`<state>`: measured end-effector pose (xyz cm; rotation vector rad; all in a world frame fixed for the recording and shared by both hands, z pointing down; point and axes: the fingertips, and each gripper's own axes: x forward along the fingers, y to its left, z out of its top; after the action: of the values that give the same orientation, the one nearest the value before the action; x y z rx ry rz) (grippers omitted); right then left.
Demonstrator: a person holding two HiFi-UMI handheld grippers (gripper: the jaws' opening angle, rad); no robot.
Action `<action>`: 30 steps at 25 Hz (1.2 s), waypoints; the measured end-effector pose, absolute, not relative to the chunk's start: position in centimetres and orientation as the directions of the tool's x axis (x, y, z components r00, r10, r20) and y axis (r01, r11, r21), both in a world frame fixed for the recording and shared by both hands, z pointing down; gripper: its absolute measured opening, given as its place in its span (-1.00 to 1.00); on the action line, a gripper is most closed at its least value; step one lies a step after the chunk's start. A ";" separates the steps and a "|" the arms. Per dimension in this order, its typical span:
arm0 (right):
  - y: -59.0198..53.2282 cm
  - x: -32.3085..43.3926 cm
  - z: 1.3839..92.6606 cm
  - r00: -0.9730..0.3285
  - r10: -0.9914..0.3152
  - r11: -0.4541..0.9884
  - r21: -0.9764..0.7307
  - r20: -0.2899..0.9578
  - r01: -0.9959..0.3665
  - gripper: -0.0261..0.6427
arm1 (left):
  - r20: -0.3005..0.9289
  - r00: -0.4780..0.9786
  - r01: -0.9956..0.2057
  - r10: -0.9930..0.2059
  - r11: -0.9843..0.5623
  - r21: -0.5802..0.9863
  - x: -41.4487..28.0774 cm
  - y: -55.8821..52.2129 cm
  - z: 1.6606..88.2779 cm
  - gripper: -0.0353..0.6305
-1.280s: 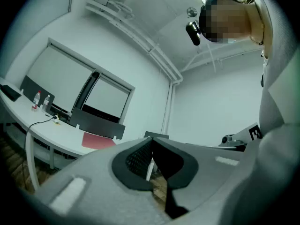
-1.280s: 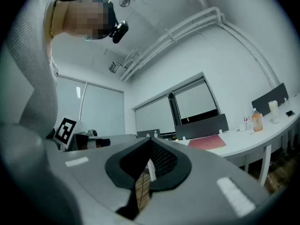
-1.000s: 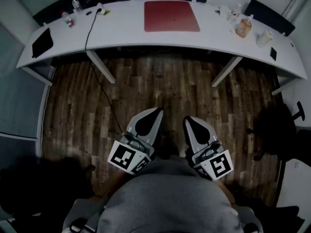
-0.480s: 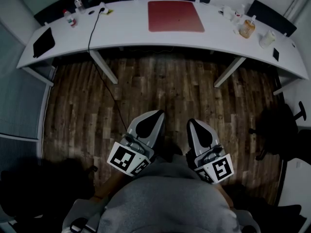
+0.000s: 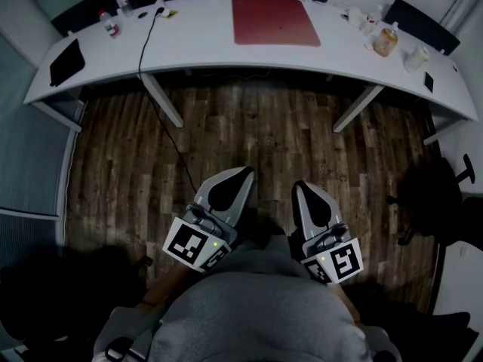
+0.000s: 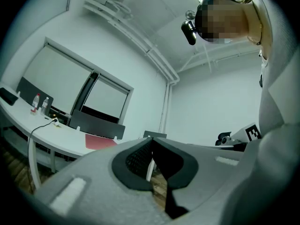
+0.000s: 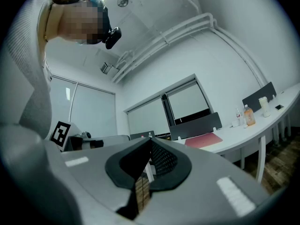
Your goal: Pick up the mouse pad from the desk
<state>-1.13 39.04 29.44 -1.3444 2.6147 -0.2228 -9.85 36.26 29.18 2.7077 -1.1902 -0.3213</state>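
A red mouse pad (image 5: 275, 21) lies flat on the long white desk (image 5: 204, 51) at the top of the head view; it shows too as a red strip (image 6: 101, 142) in the left gripper view and as a red mouse pad (image 7: 204, 139) in the right gripper view. Both grippers are held close to the person's body, far from the desk, over the wooden floor. My left gripper (image 5: 240, 174) is shut and empty. My right gripper (image 5: 300, 188) is also shut with nothing in it. Their jaws meet at the tips in both gripper views.
On the desk stand bottles (image 5: 109, 25) at the left, a black cable (image 5: 143, 44) running down to the floor, a dark tablet (image 5: 66, 60), and cups and a jar (image 5: 385, 42) at the right. Black chairs (image 5: 434, 194) stand at the right.
The desk and mouse pad sit a little higher and to the right in the head view than before. Both grippers stay shut near the body.
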 end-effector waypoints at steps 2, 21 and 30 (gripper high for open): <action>39.2 -1.4 29.5 -0.565 -0.819 0.571 -0.223 -0.099 -0.790 -0.92 | -0.129 0.665 -0.699 -0.736 -0.674 0.240 -10.1 36.4 29.3 -0.90; 36.3 1.9 31.2 -0.501 -0.863 0.500 -0.235 -0.063 -0.833 -0.92 | -0.064 0.684 -0.691 -0.727 -0.673 0.264 -7.7 32.2 31.8 -0.90; 27.5 4.2 30.0 -0.524 -0.848 0.527 -0.218 -0.076 -0.821 -0.92 | -0.085 0.649 -0.720 -0.756 -0.647 0.250 -6.2 24.4 30.5 -0.90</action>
<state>4.21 27.45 30.00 -1.4303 2.5900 -0.2312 -6.21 24.36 30.46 2.6732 -1.2100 -0.2693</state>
